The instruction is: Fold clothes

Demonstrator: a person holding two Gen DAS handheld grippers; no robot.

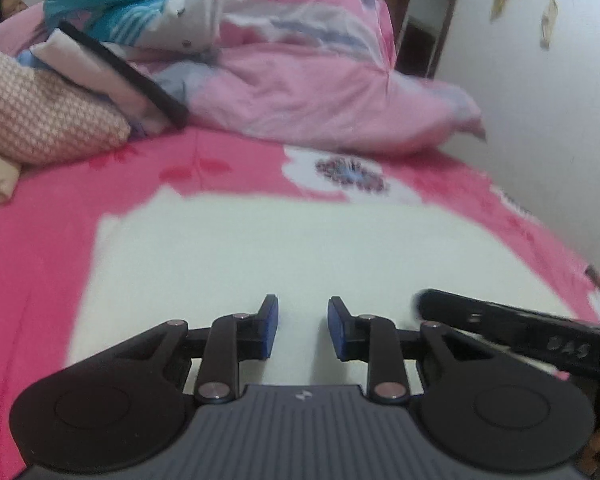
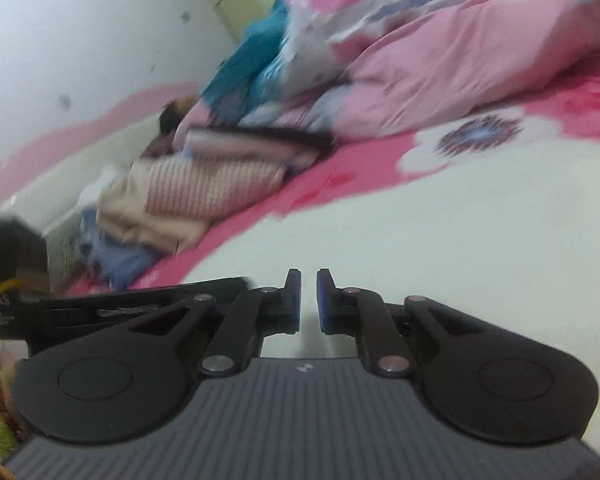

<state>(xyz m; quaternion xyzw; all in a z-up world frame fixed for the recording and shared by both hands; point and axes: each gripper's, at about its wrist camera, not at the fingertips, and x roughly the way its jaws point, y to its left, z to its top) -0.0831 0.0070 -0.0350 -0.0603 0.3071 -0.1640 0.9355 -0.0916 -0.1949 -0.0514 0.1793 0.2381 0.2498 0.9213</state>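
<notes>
Nearest, the left gripper (image 1: 302, 326) stood with jaws apart and empty; the right gripper (image 2: 308, 300) was nearly closed, holding nothing, both over the flat white garment (image 1: 260, 248). Beyond, the crumpled quilt (image 1: 300, 92) could snag a fold

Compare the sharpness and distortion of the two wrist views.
Left wrist view: mostly sharp, with the pale cream garment washed out and textureless, and fisheye bending of the pink floral bedsheet. Right wrist view: heavy motion smear over the pink quilt and the stack of folded clothes, horizon tilted; its own gripper stays crisp.
</notes>
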